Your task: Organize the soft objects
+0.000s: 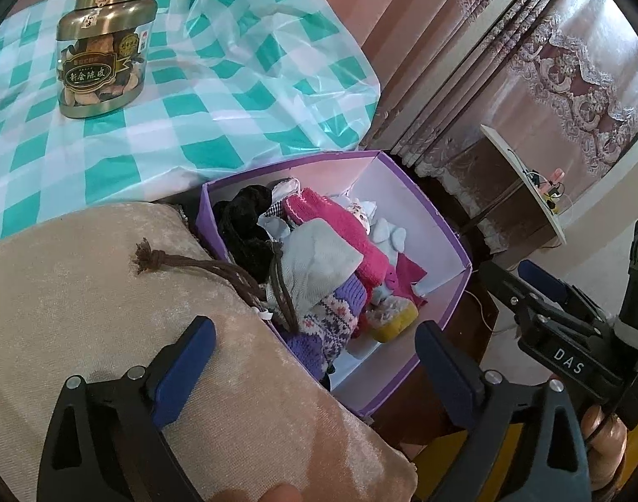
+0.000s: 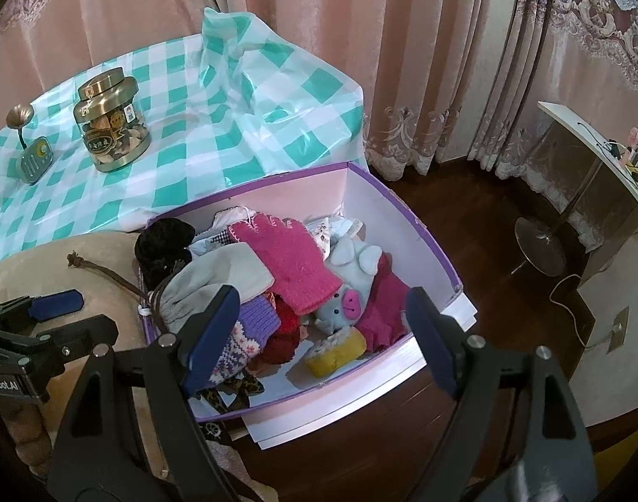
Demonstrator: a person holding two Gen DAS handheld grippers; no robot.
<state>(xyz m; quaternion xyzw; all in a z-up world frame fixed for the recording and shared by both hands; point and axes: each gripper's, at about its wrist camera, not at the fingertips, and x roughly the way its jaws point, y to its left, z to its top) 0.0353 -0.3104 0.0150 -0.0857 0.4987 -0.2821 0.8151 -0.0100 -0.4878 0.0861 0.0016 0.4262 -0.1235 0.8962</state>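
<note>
Because the purple box (image 2: 402, 209) sits at the edge and is piled high, a bump could spill the pink glove (image 2: 294, 259) and gray pouch (image 2: 222, 276). Left gripper (image 1: 315, 359) and right gripper (image 2: 319, 326) hang wide apart, holding nothing.

Jar label (image 1: 99, 73) unreadable; desk clutter (image 2: 631, 159) (tiny) indistinct.

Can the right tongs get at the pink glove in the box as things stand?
Probably yes. The right tongs are open and empty, pointing down at the open purple box. The pink glove lies on top of the pile with nothing over it; the grey pouch only borders it on the left.
</note>
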